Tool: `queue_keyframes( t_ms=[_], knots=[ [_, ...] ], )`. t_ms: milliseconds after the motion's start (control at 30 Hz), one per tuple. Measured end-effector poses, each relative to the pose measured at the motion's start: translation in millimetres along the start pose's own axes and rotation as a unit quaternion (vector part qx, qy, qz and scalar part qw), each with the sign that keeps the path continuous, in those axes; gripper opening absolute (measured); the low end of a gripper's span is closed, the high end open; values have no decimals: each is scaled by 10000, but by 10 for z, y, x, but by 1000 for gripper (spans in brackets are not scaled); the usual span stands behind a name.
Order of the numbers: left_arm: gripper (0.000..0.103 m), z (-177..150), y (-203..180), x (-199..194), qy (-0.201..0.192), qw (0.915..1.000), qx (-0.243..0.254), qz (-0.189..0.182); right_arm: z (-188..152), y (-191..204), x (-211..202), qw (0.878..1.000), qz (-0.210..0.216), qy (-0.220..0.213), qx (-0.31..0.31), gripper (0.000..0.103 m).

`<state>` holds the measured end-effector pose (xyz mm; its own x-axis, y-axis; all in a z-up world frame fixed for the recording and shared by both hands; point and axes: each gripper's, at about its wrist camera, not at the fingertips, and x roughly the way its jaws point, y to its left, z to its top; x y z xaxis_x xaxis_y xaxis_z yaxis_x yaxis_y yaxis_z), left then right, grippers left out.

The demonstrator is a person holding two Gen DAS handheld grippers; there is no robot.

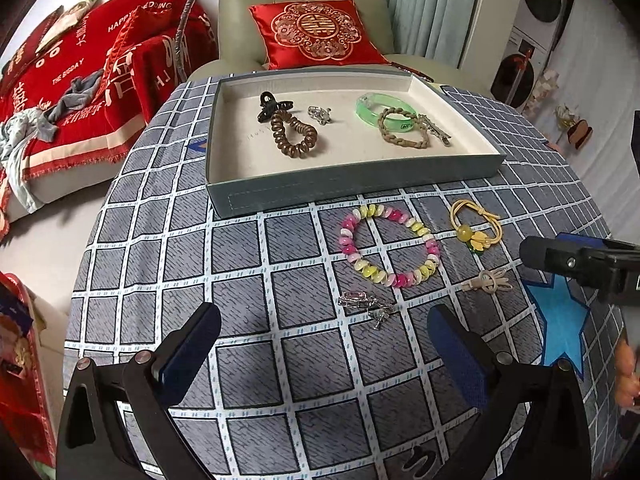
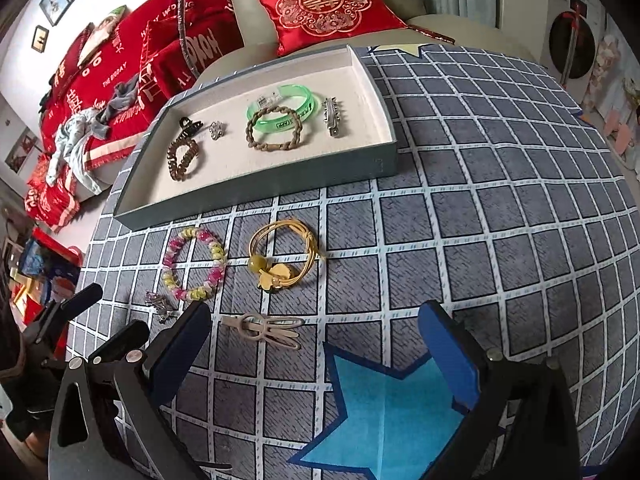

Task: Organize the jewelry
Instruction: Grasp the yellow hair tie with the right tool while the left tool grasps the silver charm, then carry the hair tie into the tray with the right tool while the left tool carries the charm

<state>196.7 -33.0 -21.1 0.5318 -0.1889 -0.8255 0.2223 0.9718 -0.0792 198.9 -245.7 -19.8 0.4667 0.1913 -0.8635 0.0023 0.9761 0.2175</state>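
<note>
A grey-blue tray (image 1: 352, 184) (image 2: 256, 196) with a cream lining holds a black claw clip (image 1: 272, 105), a brown spiral hair tie (image 1: 294, 136), a small silver piece (image 1: 319, 115), a green bangle (image 1: 382, 110), a braided brown bracelet (image 1: 404, 132) and a metal clip (image 2: 333, 117). On the cloth in front lie a pink-and-yellow bead bracelet (image 1: 390, 246) (image 2: 194, 264), a yellow cord hair tie (image 1: 476, 226) (image 2: 284, 260), a beige hair clip (image 1: 486, 282) (image 2: 264, 328) and a silver clip (image 1: 366, 306) (image 2: 160, 304). My left gripper (image 1: 324, 332) is open, just short of the silver clip. My right gripper (image 2: 316, 332) is open, the beige clip near its left finger.
The round table wears a grey checked cloth (image 1: 280, 264) with a blue paper star (image 2: 384, 412) near the right gripper. Behind stand a green armchair with a red cushion (image 1: 316, 34) and a red blanket (image 1: 80, 72). A person's hand (image 1: 628, 372) shows at the right edge.
</note>
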Motion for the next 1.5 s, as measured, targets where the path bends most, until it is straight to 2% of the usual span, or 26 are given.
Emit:
queue_keyframes(
  t_ms=[333, 667, 700, 733, 800, 900, 933, 1000, 1067, 1133, 1167, 1233, 1267, 1300, 1333, 1500],
  knots=[
    [103, 2, -27, 90, 67, 10000, -8, 57, 3, 119, 181, 9997, -53, 110, -190, 102],
    [103, -8, -96, 195, 124, 9998, 142, 71, 105, 218, 362, 9980, -341, 192, -492, 93],
    [98, -11, -102, 205, 139, 9998, 151, 73, 116, 233, 371, 9978, -364, 191, -517, 92],
    [98, -7, -117, 208, 124, 9996, 210, 136, 128, 256, 387, 9974, -409, 189, -565, 92],
    [97, 2, -134, 215, 122, 9996, 242, 110, 144, 309, 411, 9961, -539, 163, -686, 83],
    [88, 2, -163, 205, 86, 9994, 314, 116, 156, 399, 446, 9920, -804, 102, -966, 73],
    [88, 4, -176, 205, 100, 9993, 359, 92, 158, 425, 449, 9913, -819, 63, -1032, 70],
    [79, 2, -186, 195, 84, 9991, 407, 69, 152, 440, 434, 9915, -792, 15, -1031, 57],
    [76, 3, -205, 183, 90, 9988, 471, 32, 151, 452, 419, 9917, -778, -29, -1023, 45],
    [74, 3, -214, 173, 97, 9988, 478, -26, 151, 455, 414, 9919, -761, -40, -1013, 40],
    [66, 2, -222, 167, 84, 9987, 494, -22, 150, 458, 412, 9920, -754, -42, -1009, 37],
    [64, 4, -234, 162, 90, 9986, 510, -58, 146, 453, 405, 9923, -738, -53, -993, 27],
    [63, 4, -234, 158, 87, 9987, 494, -80, 143, 444, 397, 9924, -738, -62, -977, 18],
    [54, 3, -233, 155, 73, 9988, 482, -79, 145, 443, 395, 9926, -739, -65, -961, 17],
    [49, 4, -232, 153, 59, 9988, 474, -76, 149, 438, 394, 9929, -728, -65, -937, 17],
    [48, 1, -190, 127, 45, 9990, 388, -237, 139, 349, 357, 9953, -639, -107, -713, 17]
  ],
)
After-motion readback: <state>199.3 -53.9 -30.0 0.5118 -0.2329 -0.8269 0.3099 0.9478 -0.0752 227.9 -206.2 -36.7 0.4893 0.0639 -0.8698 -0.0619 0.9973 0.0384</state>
